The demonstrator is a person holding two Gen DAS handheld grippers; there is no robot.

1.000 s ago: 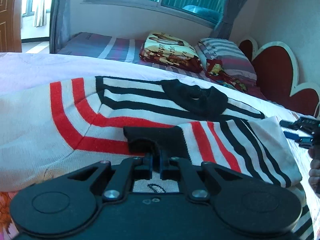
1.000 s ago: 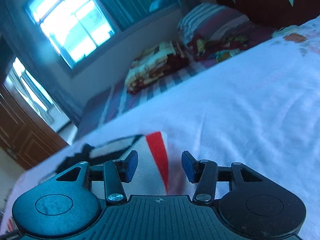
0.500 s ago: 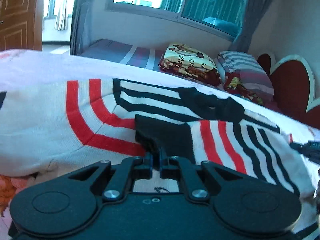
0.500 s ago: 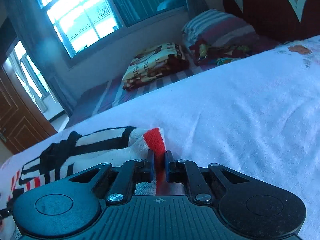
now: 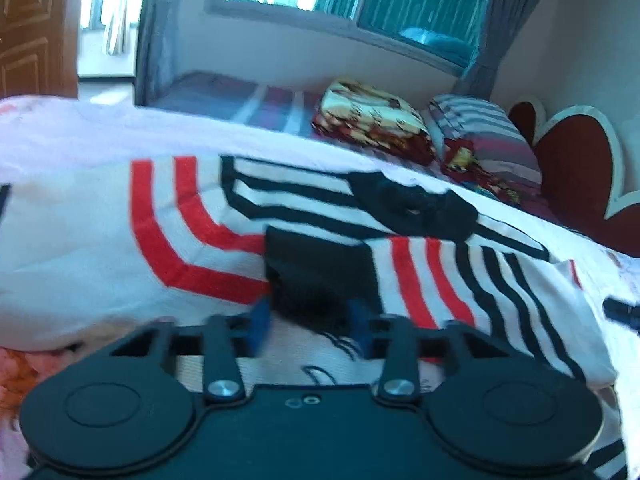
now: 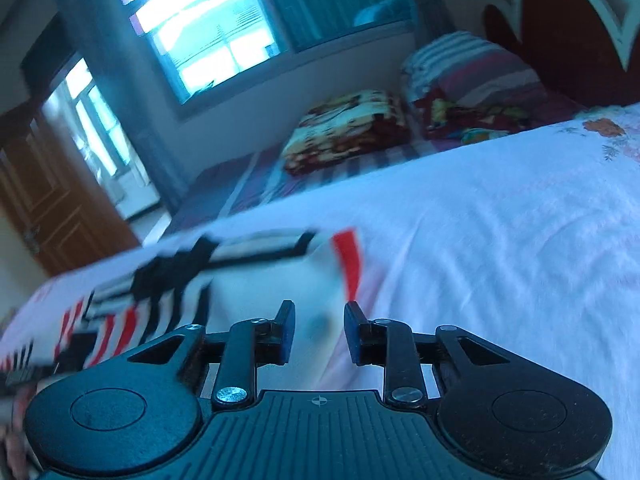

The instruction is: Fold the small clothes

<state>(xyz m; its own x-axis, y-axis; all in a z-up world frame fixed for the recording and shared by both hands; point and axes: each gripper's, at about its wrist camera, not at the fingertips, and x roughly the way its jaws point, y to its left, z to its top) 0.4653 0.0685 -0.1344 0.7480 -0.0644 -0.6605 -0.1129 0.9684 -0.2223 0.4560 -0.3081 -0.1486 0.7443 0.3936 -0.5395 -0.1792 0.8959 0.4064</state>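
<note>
While the left gripper (image 5: 310,326) spreads its jaws around the black cuff (image 5: 320,276) of the striped sweater (image 5: 168,240) on the white bedsheet (image 6: 500,240), the right gripper (image 6: 319,336) opens beside its red-striped edge, holding nothing.

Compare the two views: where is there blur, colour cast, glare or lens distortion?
Left wrist view: slight motion blur on the striped sweater, warm tint, fisheye-bent bed edge. Right wrist view: stronger smear on the sweater, blue cast, blown-out window, tilted horizon.
</note>
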